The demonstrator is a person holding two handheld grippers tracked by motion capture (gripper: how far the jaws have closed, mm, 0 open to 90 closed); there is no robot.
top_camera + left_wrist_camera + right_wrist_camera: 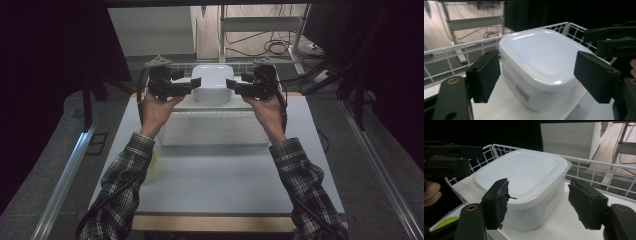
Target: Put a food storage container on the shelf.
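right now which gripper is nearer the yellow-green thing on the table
Left: left gripper sits up and beyond the yellow-green thing; right gripper is across the white container.

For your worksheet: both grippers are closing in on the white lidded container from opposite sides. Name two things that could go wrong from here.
1. The white container has smooth, rounded walls, and both the left gripper and the right gripper are open around its corners, so it may slip or twist when squeezed.
2. The wire basket rim stands close behind; a push could shove the container against it.
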